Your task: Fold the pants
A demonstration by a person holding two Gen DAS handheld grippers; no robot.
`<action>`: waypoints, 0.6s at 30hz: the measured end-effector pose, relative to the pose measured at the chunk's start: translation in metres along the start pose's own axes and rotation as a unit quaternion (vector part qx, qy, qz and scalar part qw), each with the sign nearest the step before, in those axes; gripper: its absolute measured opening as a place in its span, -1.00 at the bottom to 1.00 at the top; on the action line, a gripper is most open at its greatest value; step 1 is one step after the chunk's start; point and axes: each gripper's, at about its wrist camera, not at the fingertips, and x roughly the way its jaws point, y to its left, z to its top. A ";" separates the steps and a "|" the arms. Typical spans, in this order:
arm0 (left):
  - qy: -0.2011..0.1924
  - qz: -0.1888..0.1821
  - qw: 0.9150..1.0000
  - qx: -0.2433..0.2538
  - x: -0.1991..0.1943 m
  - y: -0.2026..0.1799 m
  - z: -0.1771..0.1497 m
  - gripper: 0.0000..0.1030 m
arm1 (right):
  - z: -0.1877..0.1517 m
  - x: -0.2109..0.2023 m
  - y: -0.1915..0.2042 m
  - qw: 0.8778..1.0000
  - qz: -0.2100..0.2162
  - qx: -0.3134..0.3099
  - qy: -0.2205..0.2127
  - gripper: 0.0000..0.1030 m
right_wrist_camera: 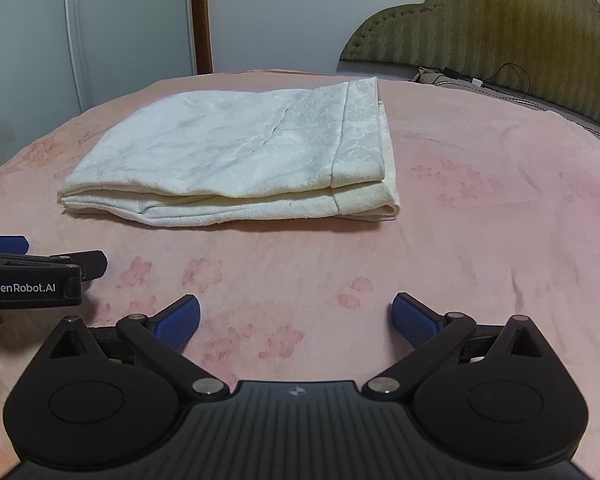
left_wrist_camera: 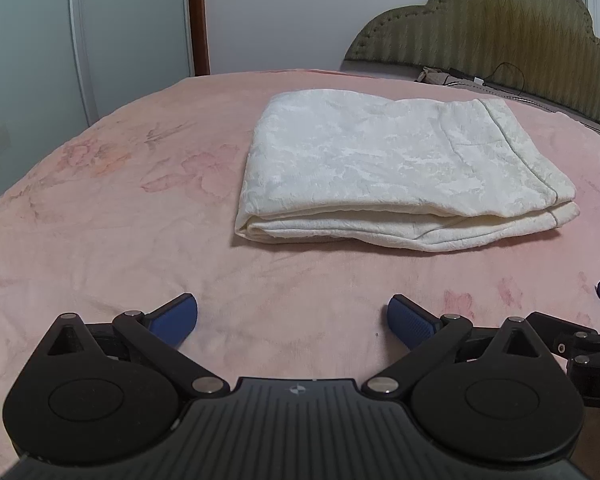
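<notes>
Left wrist view has the pants [left_wrist_camera: 400, 172] lying at about 1 o'clock on the pink blanket [left_wrist_camera: 120, 240], a cream bundle stacked in what looks like 3 or 4 layers, its rounded fold toward 9 o'clock and its hemmed edges toward 3 o'clock. Right wrist view shows the same bundle [right_wrist_camera: 240, 160] at about 11 o'clock, the layers roughly squared with the top one set slightly back from the lower one at the near edge. By that look the folding seems finished or nearly so; at most a tidying of the near edge may be left. The left gripper [left_wrist_camera: 292, 320] hovers low over the blanket, well apart from the pants, its 2 blue fingers spread wide with nothing between them. The right gripper [right_wrist_camera: 296, 322] sits likewise, spread wide and empty, and the 2 tools are side by side, each showing at the edge of the other's view. Nothing lies between either gripper and the pants. Beyond the bed at 2 o'clock stands an olive padded headboard [left_wrist_camera: 500, 28] with a dark cable [left_wrist_camera: 512, 80] trailing below it; at 10 o'clock are pale wardrobe doors [left_wrist_camera: 32, 40] and a brown wooden post [left_wrist_camera: 198, 16].
</notes>
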 end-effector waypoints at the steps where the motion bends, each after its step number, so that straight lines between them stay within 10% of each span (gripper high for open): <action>1: 0.000 0.000 1.000 0.000 0.000 0.000 0.000 1.00 | 0.000 0.000 0.000 1.000 0.000 0.000 -0.001 1.00; 18: 0.001 -0.004 1.000 -0.005 0.000 0.001 0.000 1.00 | 0.000 0.001 -0.001 1.000 0.003 0.004 -0.001 1.00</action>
